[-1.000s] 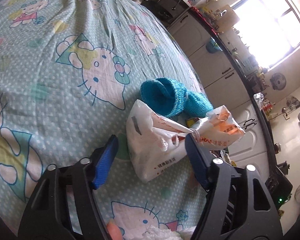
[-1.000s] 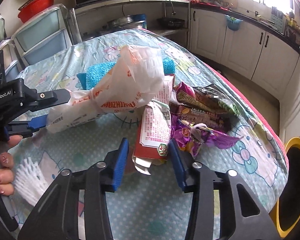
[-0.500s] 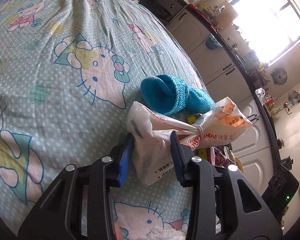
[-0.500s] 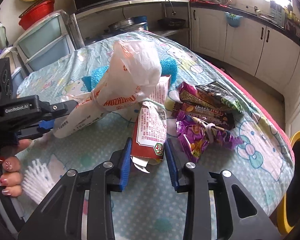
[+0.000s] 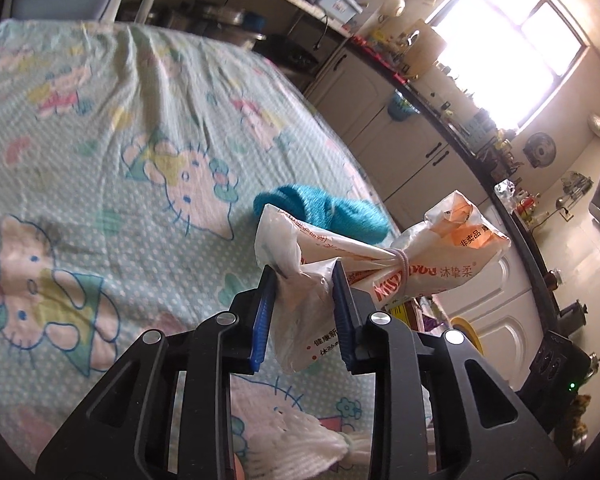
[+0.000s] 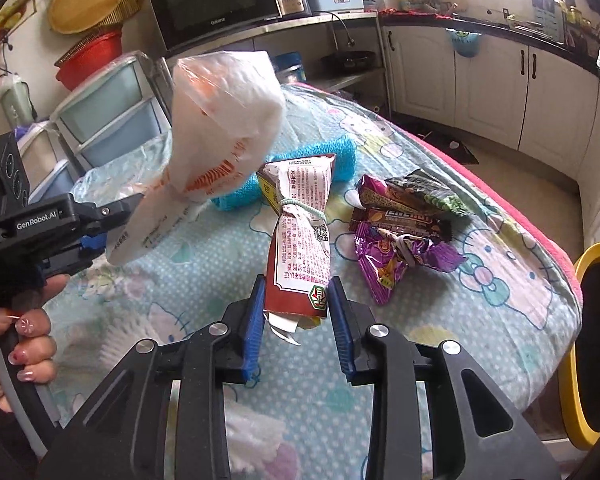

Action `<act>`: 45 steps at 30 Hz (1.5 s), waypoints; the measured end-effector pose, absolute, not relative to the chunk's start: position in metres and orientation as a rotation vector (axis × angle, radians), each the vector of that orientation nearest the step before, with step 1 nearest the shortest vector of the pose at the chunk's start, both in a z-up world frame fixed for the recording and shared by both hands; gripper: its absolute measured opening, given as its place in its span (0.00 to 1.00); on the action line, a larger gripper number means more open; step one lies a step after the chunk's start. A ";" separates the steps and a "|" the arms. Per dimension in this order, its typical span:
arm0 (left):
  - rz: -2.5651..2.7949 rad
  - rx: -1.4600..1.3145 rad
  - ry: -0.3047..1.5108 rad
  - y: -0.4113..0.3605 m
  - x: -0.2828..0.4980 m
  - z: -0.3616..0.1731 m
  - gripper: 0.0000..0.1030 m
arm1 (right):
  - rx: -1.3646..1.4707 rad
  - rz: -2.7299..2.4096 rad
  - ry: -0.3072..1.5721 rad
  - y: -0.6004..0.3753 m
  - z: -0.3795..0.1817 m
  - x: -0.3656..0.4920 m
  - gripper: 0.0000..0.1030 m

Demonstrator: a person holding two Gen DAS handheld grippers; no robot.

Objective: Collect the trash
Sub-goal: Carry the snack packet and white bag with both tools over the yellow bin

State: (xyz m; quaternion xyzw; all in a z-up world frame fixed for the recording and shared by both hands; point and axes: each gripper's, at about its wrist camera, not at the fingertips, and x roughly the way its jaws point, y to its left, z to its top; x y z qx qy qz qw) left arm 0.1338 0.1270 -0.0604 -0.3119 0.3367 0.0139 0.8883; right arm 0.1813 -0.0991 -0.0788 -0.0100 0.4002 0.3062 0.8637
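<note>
Left tool [image 5: 302, 280] is closing on the light, crumpling white-and-orange plastic bag [image 5: 364, 256] lifted above the bed [image 5: 100, 120], while right tool [image 6: 296, 292] is pinching the limp red-and-white tied packet [image 6: 302, 232] by its bottom end.

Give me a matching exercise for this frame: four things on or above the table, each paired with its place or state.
Things:
1. white plastic bag
2. red-and-white packet
3. teal cloth
4. purple wrapper

States:
A. lying flat on the tablecloth, untouched
B. between the pads of the right gripper
C. rolled up, lying behind the packets
D. pinched in the closing left gripper, clear of the table

Pairs: 1-D, 2-B, 3-C, 4-A
</note>
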 end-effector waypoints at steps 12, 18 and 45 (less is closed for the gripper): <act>-0.003 -0.568 0.637 0.099 0.121 -0.026 0.21 | 0.013 0.633 0.772 -0.133 -0.052 0.164 0.28; -0.031 -0.534 0.618 0.081 0.124 -0.014 0.21 | 0.031 0.608 0.745 -0.153 -0.041 0.159 0.28; -0.202 -0.410 0.586 -0.016 0.160 0.017 0.21 | 0.133 0.408 0.645 -0.261 -0.013 0.154 0.28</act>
